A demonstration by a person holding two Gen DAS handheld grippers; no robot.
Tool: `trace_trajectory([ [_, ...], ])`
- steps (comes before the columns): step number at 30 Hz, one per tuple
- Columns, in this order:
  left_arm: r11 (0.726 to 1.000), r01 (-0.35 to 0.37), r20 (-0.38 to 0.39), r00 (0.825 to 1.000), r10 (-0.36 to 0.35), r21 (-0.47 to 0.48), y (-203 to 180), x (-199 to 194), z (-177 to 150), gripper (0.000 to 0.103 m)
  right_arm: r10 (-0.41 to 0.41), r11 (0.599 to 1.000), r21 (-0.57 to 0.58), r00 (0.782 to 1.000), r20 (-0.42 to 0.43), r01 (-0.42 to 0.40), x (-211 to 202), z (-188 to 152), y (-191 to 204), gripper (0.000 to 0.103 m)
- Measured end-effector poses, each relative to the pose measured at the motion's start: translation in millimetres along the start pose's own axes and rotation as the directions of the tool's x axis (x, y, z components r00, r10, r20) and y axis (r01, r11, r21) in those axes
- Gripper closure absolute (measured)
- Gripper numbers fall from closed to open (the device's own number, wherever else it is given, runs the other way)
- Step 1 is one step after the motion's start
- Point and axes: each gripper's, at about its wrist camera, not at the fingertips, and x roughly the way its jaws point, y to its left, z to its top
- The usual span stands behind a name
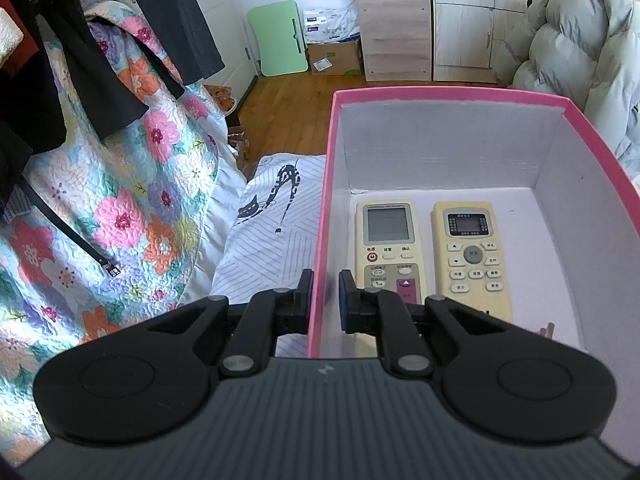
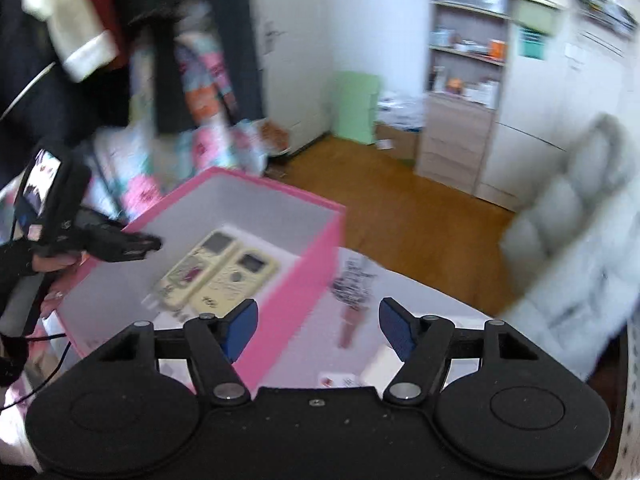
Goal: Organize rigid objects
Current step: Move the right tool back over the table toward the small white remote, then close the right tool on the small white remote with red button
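A pink box with a white inside sits on the bed. Two cream remote controls lie side by side on its floor: one with a red power button and one with a grey round button. My left gripper is shut on the box's left wall, one finger outside and one inside. In the right wrist view the box and both remotes show blurred. My right gripper is open and empty, above the box's right wall and the bedsheet. The left gripper shows at the box's far side.
A floral quilt with dark clothes over it lies left of the box. A puffy coat is at the right. A pink thin object and white cards lie on the patterned sheet. A wooden cabinet stands beyond.
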Motion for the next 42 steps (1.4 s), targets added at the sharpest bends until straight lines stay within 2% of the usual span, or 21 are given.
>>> trace_trajectory([
  [4, 1.000, 0.003, 0.000, 1.000, -0.003, -0.003, -1, 0, 0, 0.092, -0.011, 0.991, 0.132, 1.000, -0.020, 0.014, -10, -37, -24, 0.030],
  [8, 1.000, 0.003, -0.001, 1.000, -0.003, 0.001, -2, -2, -1, 0.092, 0.033, 0.970, 0.240, 0.999, -0.037, -0.023, 13, -67, -40, 0.034],
  [10, 1.000, 0.005, -0.001, 1.000, -0.005, -0.004, -1, -2, -1, 0.092, 0.052, 0.965, 0.260, 0.998, -0.044, -0.039, 30, -82, -35, 0.037],
  [13, 1.000, 0.002, -0.003, 1.000, -0.002, 0.000, -1, -2, -1, 0.092, 0.053, 0.971, 0.237, 0.995, -0.083, -0.032, 56, -90, -28, 0.039],
  [18, 1.000, 0.001, -0.005, 1.000, -0.001, -0.001, 1, -1, 0, 0.092, -0.054, 0.992, 0.104, 0.986, -0.155, 0.071, 92, -96, -16, 0.039],
  [20, 1.000, 0.002, -0.004, 1.000, -0.002, -0.001, 1, -1, 0, 0.092, -0.081, 0.994, 0.056, 0.976, -0.204, 0.095, 108, -99, -13, 0.037],
  [22, 1.000, 0.004, -0.004, 1.000, -0.004, 0.000, 0, 0, 1, 0.091, -0.065, 0.994, 0.073, 0.983, -0.174, 0.079, 112, -99, -13, 0.034],
  [24, 1.000, 0.004, -0.006, 1.000, -0.004, 0.001, 1, 0, 1, 0.092, -0.063, 0.995, 0.065, 0.985, -0.162, 0.074, 115, -97, -11, 0.037],
  [26, 1.000, 0.006, -0.006, 1.000, -0.006, 0.000, 0, 0, 1, 0.091, -0.053, 0.996, 0.059, 0.987, -0.151, 0.063, 114, -95, -9, 0.060],
  [31, 1.000, 0.009, -0.005, 1.000, -0.009, 0.001, 1, -1, 0, 0.091, -0.113, 0.993, 0.026, 0.984, -0.135, 0.117, 109, -96, 1, 0.060],
  [42, 1.000, 0.000, -0.004, 1.000, 0.000, 0.009, -1, 0, 1, 0.091, -0.134, 0.989, 0.065, 0.991, -0.008, 0.135, 64, -85, 7, 0.060],
])
